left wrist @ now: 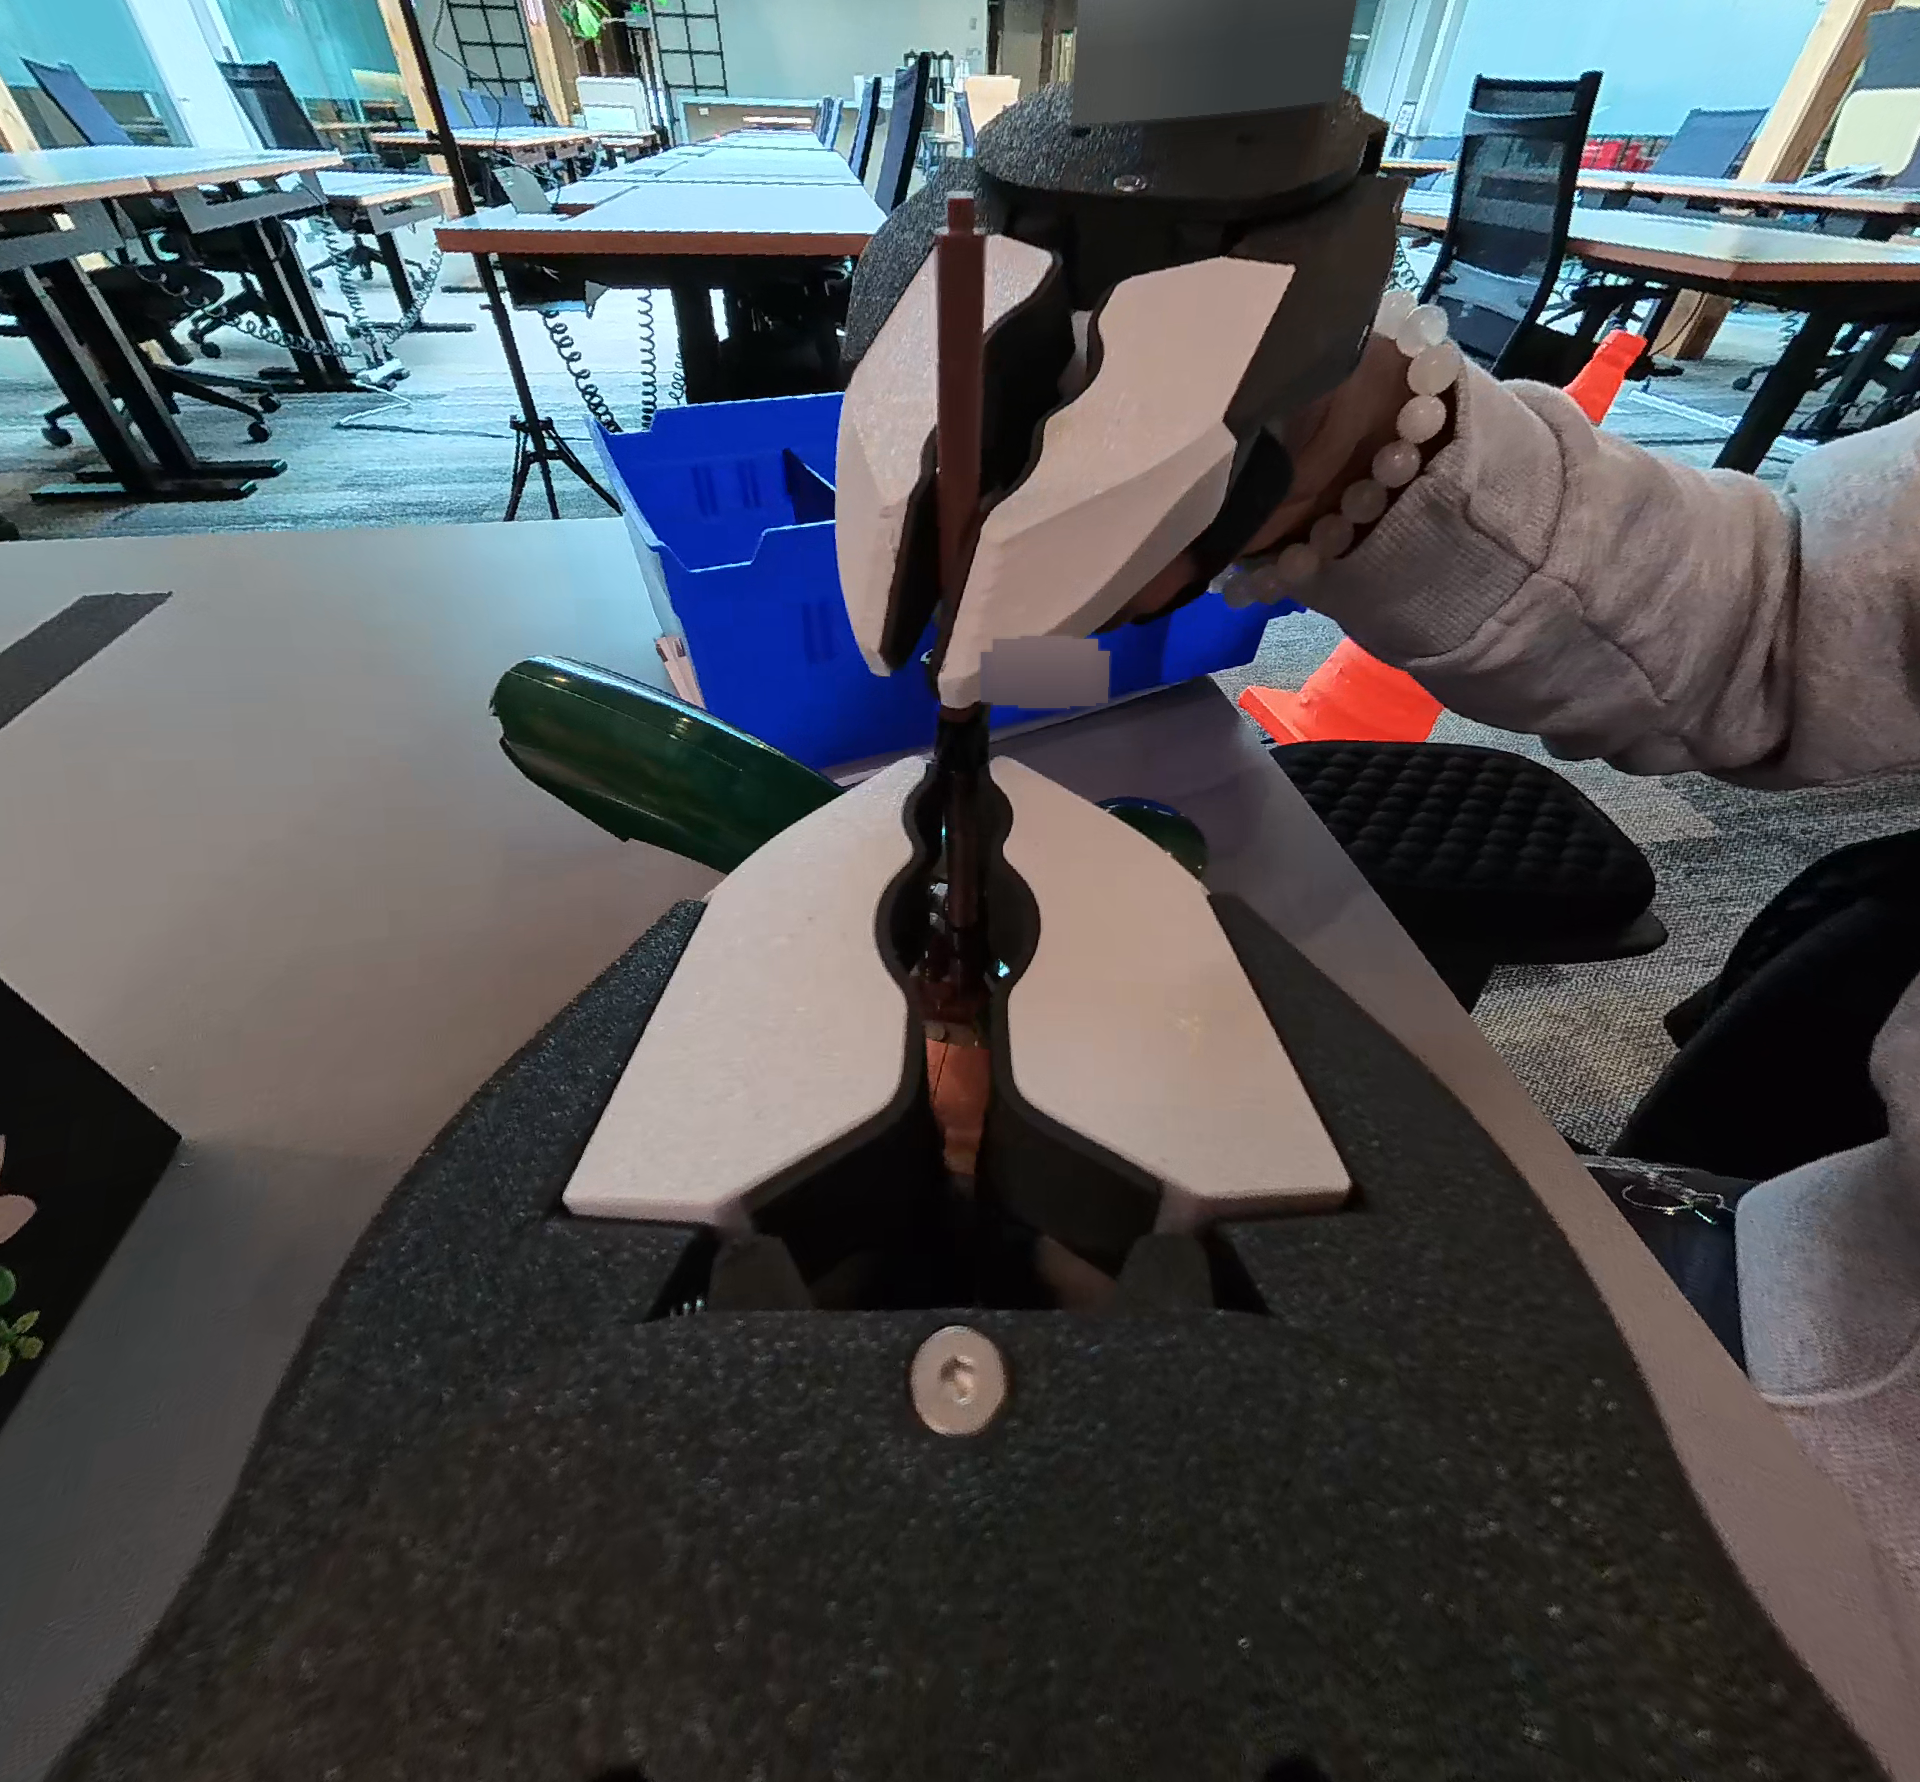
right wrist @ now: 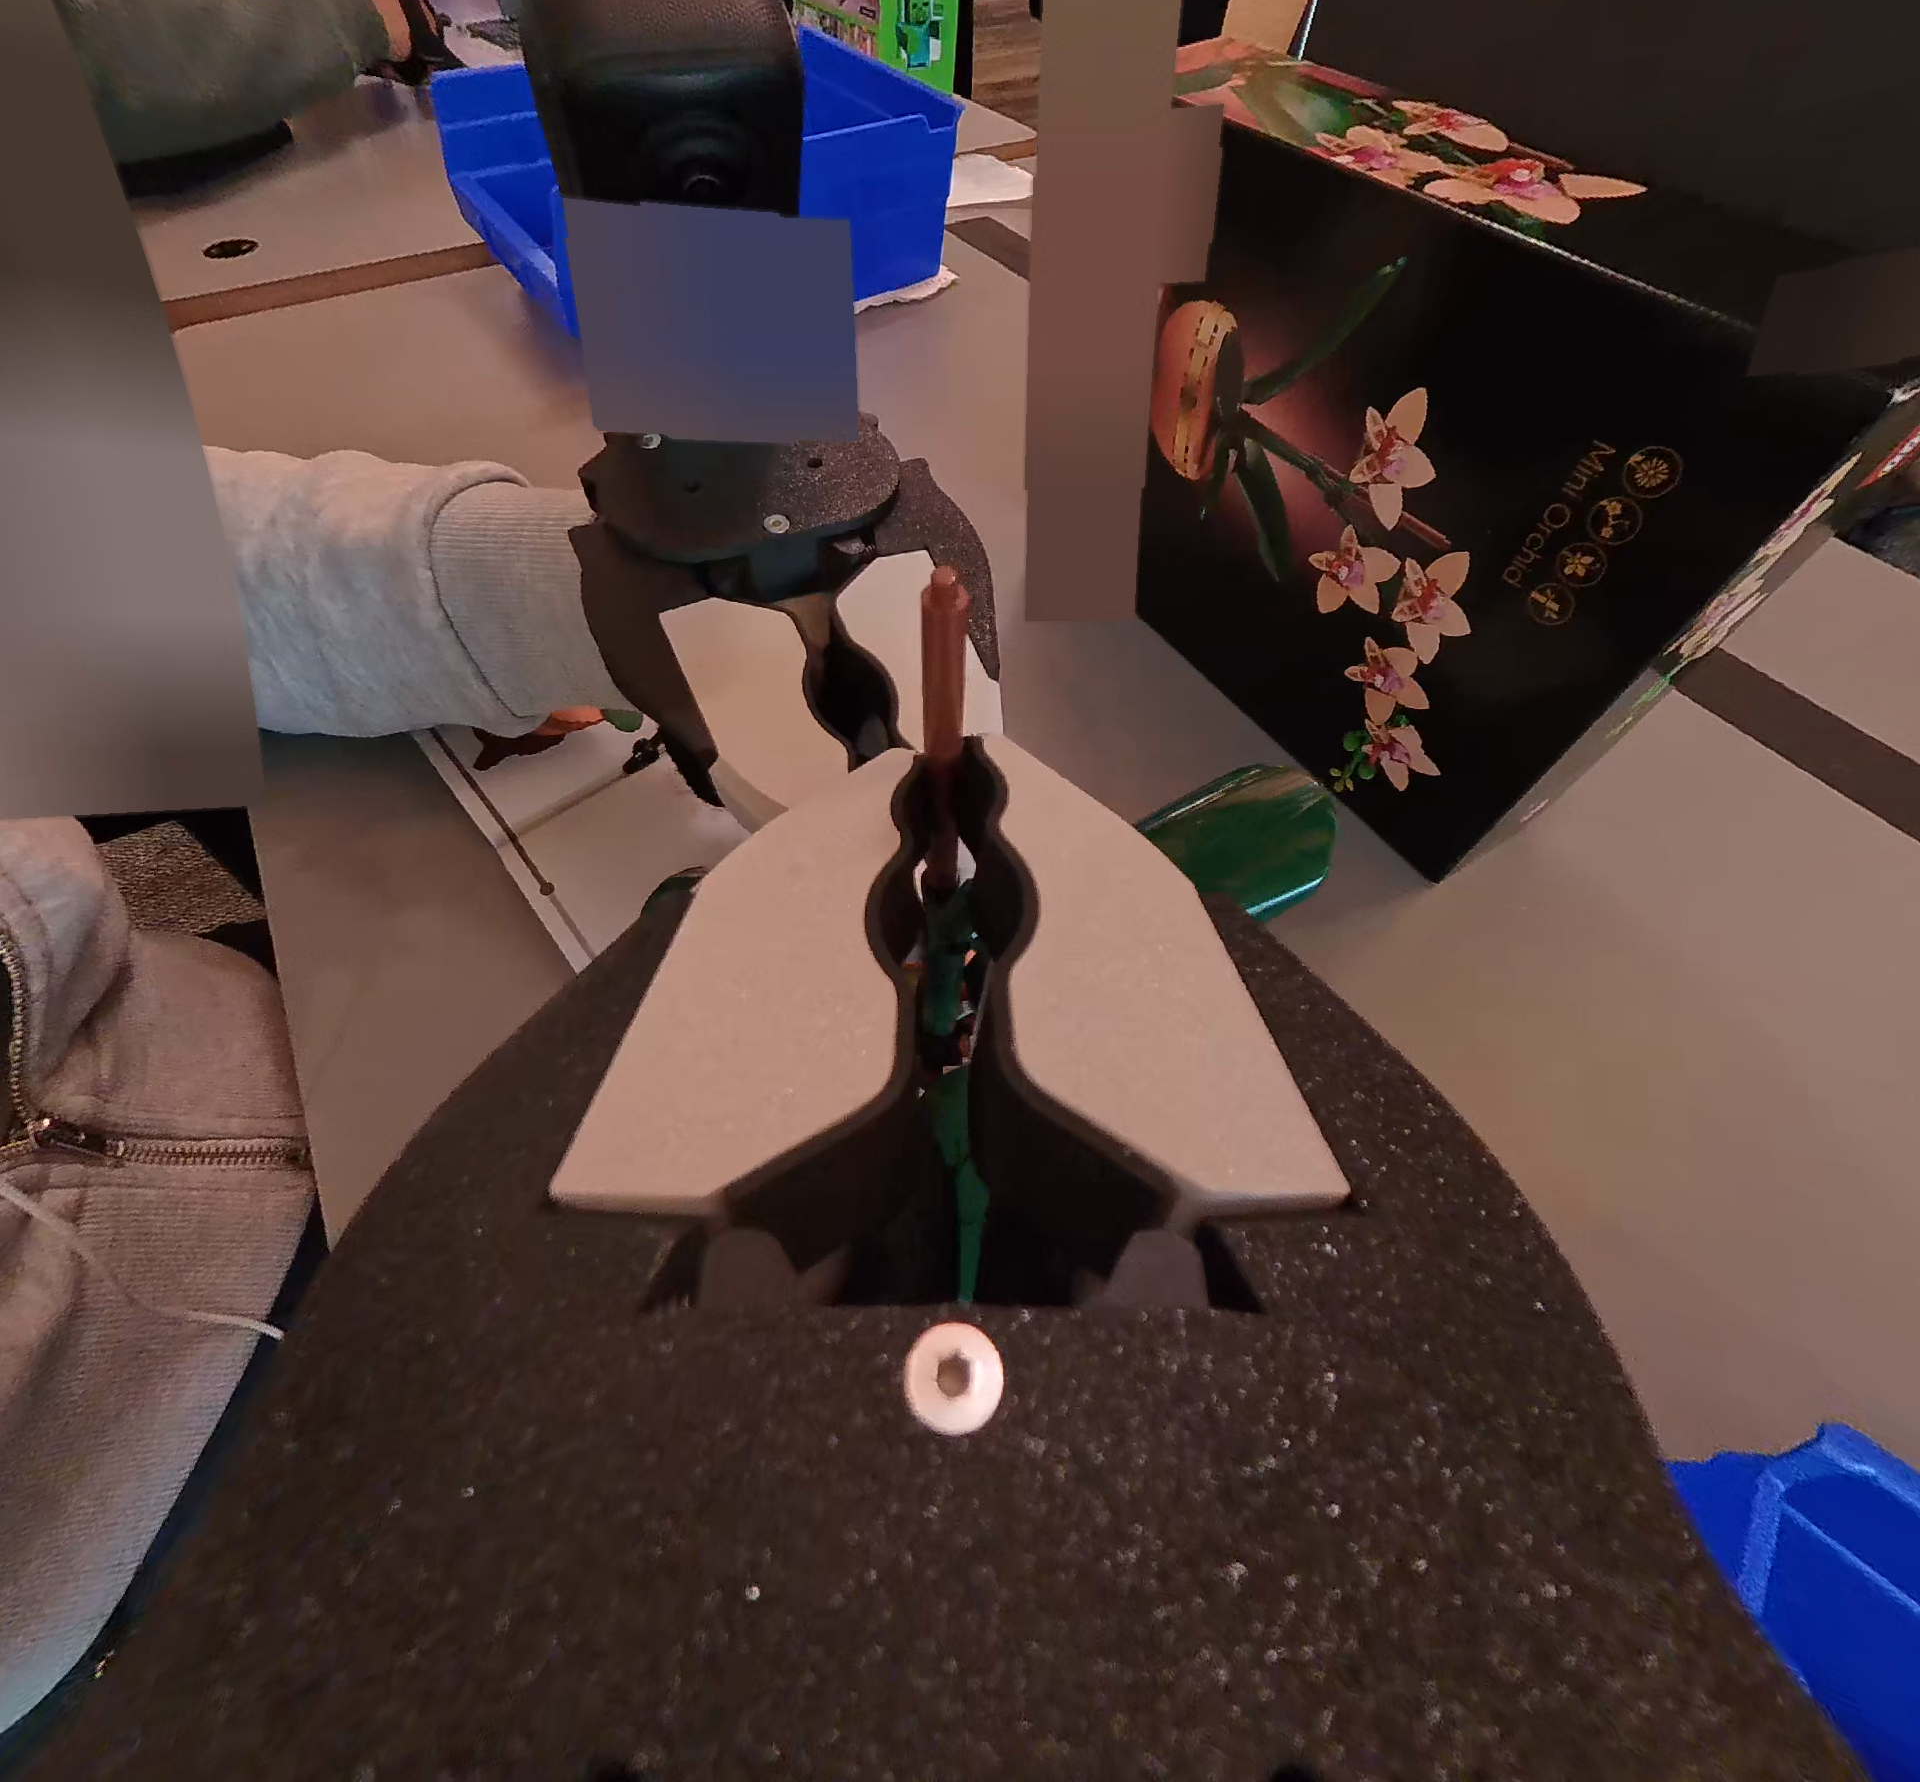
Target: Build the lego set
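Note:
A thin brown rod (left wrist: 956,402) stands upright with dark green stem pieces (right wrist: 948,963) at its lower end. My left gripper (left wrist: 961,782) is shut on the lower part of this stem, where the green and brown pieces sit between the pads. My right gripper (left wrist: 928,667) comes down from the upper right and is shut on the rod higher up. In the right wrist view the rod (right wrist: 943,672) sticks out past my right gripper (right wrist: 940,761), and the left gripper (right wrist: 873,750) is just behind it. A large dark green leaf piece (left wrist: 644,766) lies on the table.
The black set box (right wrist: 1455,506) printed with flowers stands at the right. An instruction booklet (right wrist: 540,797) lies under the left arm. A blue bin (left wrist: 748,579) sits past the grey table's (left wrist: 312,797) far edge. An orange cone (left wrist: 1340,693) and a black cushion (left wrist: 1455,828) are beside it. The grippers are tip to tip, or close to it.

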Tool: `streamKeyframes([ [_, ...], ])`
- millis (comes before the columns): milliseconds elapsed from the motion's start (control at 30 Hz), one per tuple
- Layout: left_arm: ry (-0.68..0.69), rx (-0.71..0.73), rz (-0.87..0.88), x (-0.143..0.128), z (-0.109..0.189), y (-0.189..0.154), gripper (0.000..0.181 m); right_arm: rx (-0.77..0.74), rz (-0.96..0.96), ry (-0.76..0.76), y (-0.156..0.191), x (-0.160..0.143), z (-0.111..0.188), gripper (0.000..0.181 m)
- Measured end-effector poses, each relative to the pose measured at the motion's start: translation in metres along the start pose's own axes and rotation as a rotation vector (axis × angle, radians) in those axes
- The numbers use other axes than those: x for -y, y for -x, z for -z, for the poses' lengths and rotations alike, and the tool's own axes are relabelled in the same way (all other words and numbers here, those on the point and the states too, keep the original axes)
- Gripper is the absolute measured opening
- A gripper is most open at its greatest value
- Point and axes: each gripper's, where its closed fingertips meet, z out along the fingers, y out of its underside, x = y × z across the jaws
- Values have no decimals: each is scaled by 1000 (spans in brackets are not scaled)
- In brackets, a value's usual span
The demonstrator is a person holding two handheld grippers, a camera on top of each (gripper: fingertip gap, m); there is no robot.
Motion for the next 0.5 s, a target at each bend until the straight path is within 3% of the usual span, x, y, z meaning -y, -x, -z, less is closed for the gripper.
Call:
streamKeyframes([
  [500,-1,-4,4,0,1,0,5,-33,38,34,1,-2,-2,4],
])
